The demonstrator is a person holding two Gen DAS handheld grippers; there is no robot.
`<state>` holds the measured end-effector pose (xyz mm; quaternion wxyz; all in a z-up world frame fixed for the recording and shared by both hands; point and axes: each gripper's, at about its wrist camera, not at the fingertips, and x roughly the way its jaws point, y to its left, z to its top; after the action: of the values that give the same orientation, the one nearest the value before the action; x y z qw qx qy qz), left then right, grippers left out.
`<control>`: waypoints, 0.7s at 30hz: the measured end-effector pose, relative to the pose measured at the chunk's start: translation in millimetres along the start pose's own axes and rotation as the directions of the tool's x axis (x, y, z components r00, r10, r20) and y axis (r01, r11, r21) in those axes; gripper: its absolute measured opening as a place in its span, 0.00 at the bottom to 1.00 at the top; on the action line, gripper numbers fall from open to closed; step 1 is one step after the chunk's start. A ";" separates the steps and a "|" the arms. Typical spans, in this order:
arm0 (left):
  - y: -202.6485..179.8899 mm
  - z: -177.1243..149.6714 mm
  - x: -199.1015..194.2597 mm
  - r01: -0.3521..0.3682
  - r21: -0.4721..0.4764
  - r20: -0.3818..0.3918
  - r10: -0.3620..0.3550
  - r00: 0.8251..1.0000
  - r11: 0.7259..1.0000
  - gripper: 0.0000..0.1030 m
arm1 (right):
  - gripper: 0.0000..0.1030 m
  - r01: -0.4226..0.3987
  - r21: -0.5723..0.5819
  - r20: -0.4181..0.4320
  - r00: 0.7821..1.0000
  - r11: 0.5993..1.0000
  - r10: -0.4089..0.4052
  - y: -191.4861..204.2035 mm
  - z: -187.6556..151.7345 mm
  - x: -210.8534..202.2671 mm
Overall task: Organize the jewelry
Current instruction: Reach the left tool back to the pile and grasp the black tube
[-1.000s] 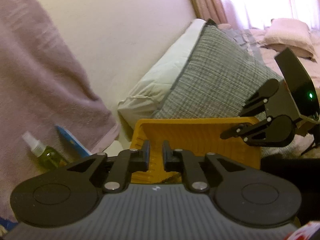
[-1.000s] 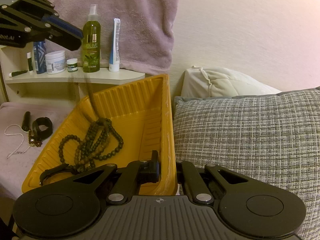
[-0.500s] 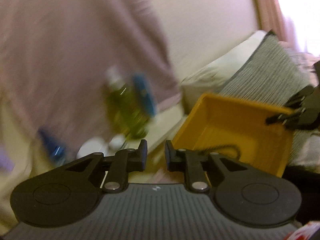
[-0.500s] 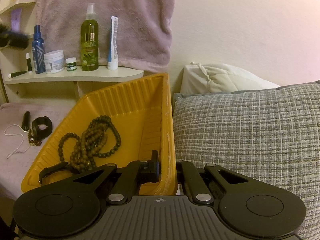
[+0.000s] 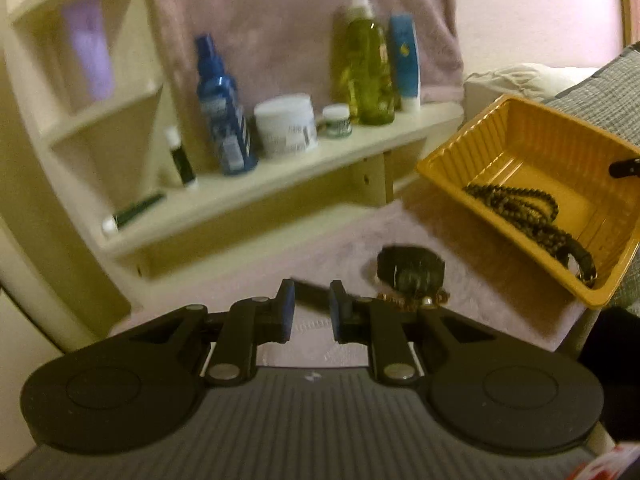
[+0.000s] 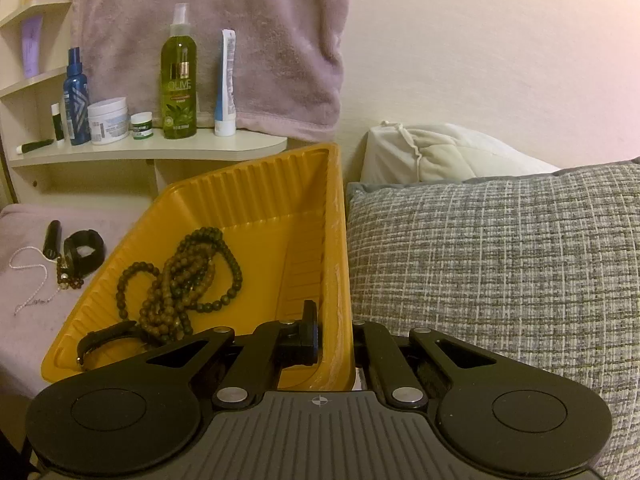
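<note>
A yellow ribbed tray [image 6: 256,184] [image 5: 516,128] is tilted against a grey pillow. Dark bead necklaces [image 6: 188,276] [image 5: 516,204] and a black strap [image 6: 104,336] lie in it. My right gripper [image 6: 334,336] is shut on the tray's right wall. On the pink cloth left of the tray lie a black watch [image 6: 84,246] [image 5: 412,266], a black stick [image 6: 52,236], a brown bead piece [image 6: 70,276] and a white bead chain [image 6: 28,276]. My left gripper [image 5: 312,312] is open and empty, low over the cloth just before the watch.
A cream shelf [image 6: 152,148] [image 5: 280,176] behind the cloth carries a green olive spray bottle [image 6: 179,76], a blue bottle [image 6: 76,104], a white jar [image 6: 108,120] and a tube [image 6: 226,84]. A pink towel [image 6: 224,20] hangs behind. A white pillow [image 6: 440,156] lies beyond the grey one [image 6: 500,264].
My left gripper has let the bead necklace drop into the tray and swung left and down to the items on the cloth. The right gripper has kept still on the tray wall.
</note>
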<state>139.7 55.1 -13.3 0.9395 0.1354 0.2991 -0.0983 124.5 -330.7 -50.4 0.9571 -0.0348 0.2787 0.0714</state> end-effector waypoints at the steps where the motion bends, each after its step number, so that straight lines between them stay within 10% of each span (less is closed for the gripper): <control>1: -1.5 -3.8 2.0 -0.008 -0.002 -0.007 0.008 1.000 1.000 0.17 | 0.03 0.001 0.001 0.000 1.000 1.000 -0.001 0.0 -0.3 -0.1; 21: -23.3 -10.2 73.6 -0.091 -0.239 -0.076 0.074 0.994 0.967 0.40 | 0.03 0.009 -0.009 -0.018 1.000 1.000 -0.009 -0.8 -0.8 4.1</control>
<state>187.1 28.7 -69.2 0.9418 0.0353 0.3339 -0.0174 127.7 -331.1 -53.3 0.9546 -0.0408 0.2870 0.0682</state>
